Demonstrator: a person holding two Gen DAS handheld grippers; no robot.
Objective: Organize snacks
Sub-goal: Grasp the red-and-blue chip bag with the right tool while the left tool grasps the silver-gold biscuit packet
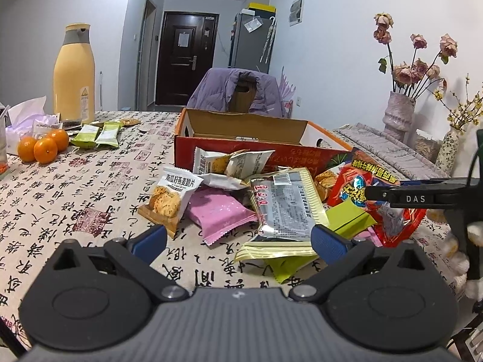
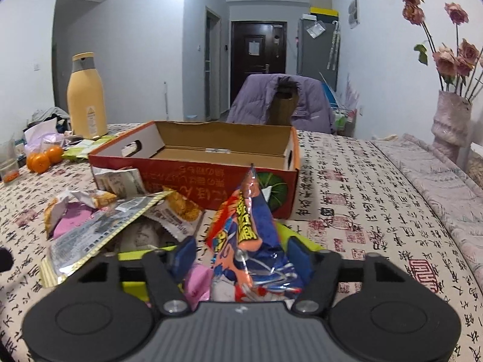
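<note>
A: Where do we find the task item?

B: The red pack (image 2: 250, 241) stands upright between the blue pads (image 2: 297, 256) of the right gripper (image 2: 241, 256), which is clamped on its crinkled foil. It sits at the right edge of the snack pile (image 1: 241, 193), just in front of the box (image 2: 211, 178).

A: And the left gripper (image 1: 238, 238)?

B: We see its jaws spread wide, holding nothing, low over the pile's near edge.

A: Describe the pile.

B: We note a silver foil pack (image 1: 283, 208) with a gold rim, a matte pink pack (image 1: 220, 211), a white oat-crisp pack (image 1: 172, 196) and flat green packs (image 1: 350, 215), overlapping loosely.

A: The box?

B: Corrugated cardboard, red outside, brown inside, open at the top, with oval handle cutouts.

A: The surface and the room?

B: The table (image 1: 75, 196) carries a beige cloth printed with black calligraphy and red seals. At far left stand a smooth yellow flask (image 1: 74, 72) and three oranges (image 1: 42, 146). Behind the box, a purple jacket (image 2: 280, 102) drapes a chair. At right, a ridged vase (image 2: 449, 123) holds dried roses. A dark door (image 1: 185, 57) closes the hallway.
</note>
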